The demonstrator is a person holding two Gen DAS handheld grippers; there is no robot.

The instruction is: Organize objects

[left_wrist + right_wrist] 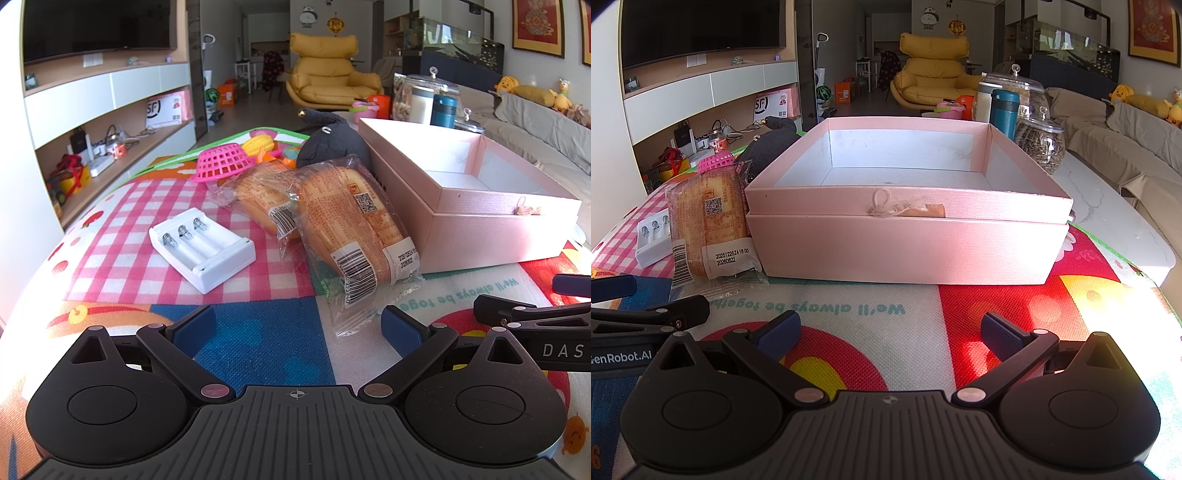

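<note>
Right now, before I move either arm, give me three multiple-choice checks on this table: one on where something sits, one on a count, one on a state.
1. Where does the white battery charger lie?
A. inside the pink box
B. on the checked part of the mat, left of the bread packs
C. in the pink basket

2. How many wrapped bread packs lie beside the pink box?
A. one
B. two
C. four

3. What state is the pink box in?
A. open and empty
B. lid shut
C. open and full of toys

Answers:
1 B: it lies on pink checks, left of the bread packs.
2 B: the left wrist view shows two, overlapping.
3 A: the right wrist view shows only its bare white floor.
</note>
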